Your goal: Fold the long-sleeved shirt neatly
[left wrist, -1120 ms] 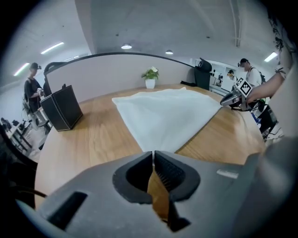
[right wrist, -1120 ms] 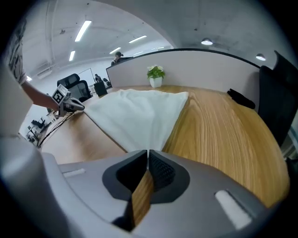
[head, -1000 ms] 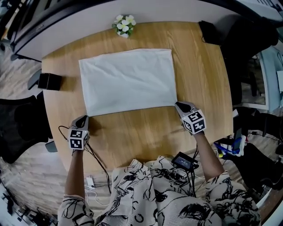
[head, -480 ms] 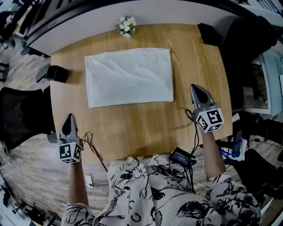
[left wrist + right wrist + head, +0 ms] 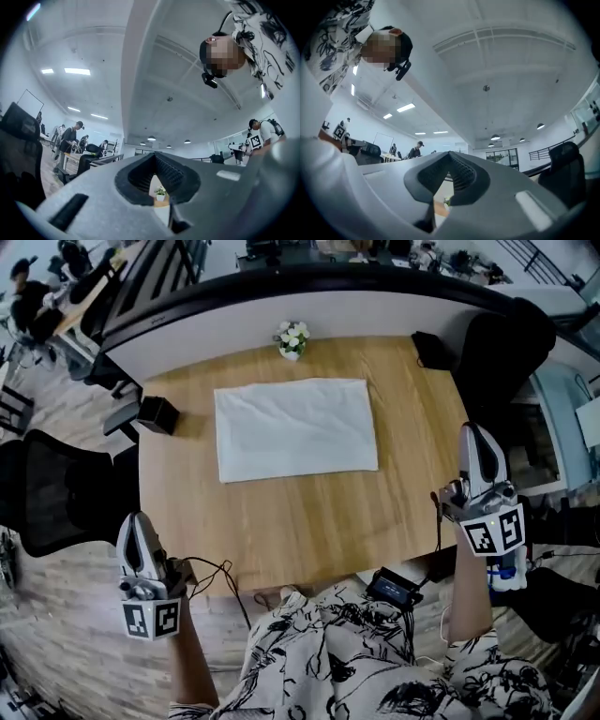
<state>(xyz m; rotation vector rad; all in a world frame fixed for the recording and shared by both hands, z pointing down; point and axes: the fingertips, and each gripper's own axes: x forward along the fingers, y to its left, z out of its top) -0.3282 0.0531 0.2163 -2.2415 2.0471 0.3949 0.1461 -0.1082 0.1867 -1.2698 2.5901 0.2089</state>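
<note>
Since the long-sleeved shirt (image 5: 295, 427) lies as a flat white rectangle on the counter's (image 5: 309, 521) far half, the left gripper (image 5: 136, 521) and right gripper (image 5: 478, 432) hang beyond the counter's side edges, fingers closed together on nothing, so I'd say the folding is finished.

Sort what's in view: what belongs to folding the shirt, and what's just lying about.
Belongs to the job:
- white shirt, folded into a rectangle on the table
- left gripper and right gripper, both shut and empty

Just lying about:
- flower pot at the far edge
- black box at the table's left edge
- black device by the near edge
</note>
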